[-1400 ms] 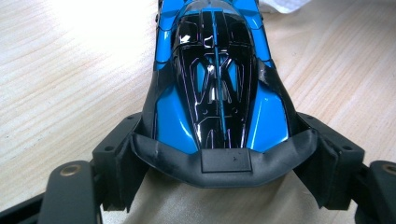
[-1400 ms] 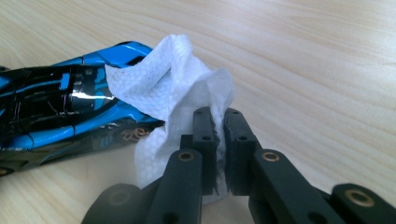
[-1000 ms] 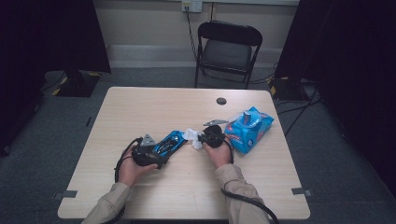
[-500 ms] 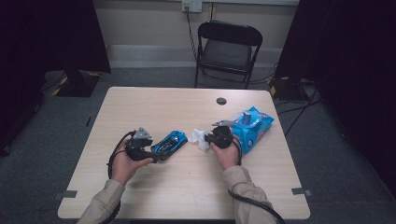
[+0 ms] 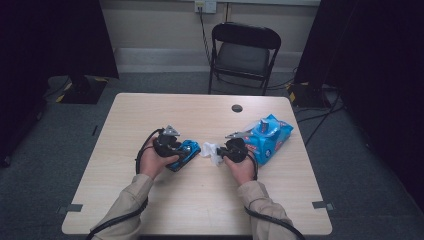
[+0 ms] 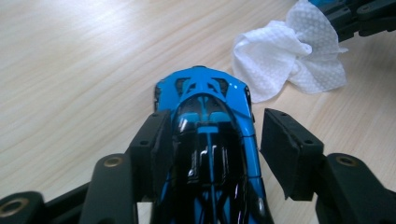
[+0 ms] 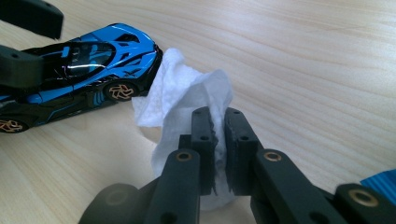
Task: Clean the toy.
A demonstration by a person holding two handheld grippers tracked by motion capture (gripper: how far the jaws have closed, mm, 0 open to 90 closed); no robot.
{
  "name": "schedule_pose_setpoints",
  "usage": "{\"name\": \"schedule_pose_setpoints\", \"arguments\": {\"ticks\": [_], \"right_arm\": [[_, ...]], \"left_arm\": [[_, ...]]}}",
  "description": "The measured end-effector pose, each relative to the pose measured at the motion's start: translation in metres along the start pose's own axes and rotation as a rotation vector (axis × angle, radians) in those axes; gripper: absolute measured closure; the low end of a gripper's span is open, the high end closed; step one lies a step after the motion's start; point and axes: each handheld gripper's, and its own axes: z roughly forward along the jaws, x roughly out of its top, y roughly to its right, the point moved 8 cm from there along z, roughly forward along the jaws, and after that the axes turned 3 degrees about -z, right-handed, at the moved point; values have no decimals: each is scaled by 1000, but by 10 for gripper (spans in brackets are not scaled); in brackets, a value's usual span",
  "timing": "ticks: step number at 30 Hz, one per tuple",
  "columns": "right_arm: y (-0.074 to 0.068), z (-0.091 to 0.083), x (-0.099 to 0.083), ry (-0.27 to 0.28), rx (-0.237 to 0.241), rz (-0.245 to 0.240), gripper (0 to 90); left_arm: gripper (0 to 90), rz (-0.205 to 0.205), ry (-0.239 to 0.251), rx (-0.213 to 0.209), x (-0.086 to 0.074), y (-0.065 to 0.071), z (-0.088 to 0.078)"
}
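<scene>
Left of the table's (image 5: 125, 200) middle, nearer its front edge than its far one, the left gripper (image 5: 175, 146) lies low over a blue toy car (image 6: 205, 116). Its jaws have just been closing with the car between them: in the left gripper view one jaw lies against the car's side, while the other stands a little off the opposite side, so the car is straddled and not yet pinched. The car's wheels rest on the wood, and its nose points toward a crumpled white wipe (image 7: 187, 98) just beyond it, about at the table's middle. Whether nose and wipe touch cannot be told; they are very close. The right gripper (image 7: 218, 135) has its jaws pressed together on the wipe, pinching a fold while the rest bunches loosely ahead of them. Right of that hand, toward the table's right edge, lies a blue pack of wipes (image 5: 270, 137), set at a slant.
</scene>
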Motion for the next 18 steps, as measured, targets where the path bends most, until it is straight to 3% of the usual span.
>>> {"name": "schedule_pose_setpoints", "arguments": {"ticks": [3, 5, 18], "right_arm": [[-2, 0, 0, 3, 4, -2, 838], [-3, 0, 0, 6, 9, -7, 836], [-26, 17, 1, -10, 58, -19, 840]], "left_arm": [[447, 24, -31, 37, -3, -3, 3], [443, 67, -35, 51, -6, -3, 5], [451, 42, 5, 41, -8, -2, 4]]}}
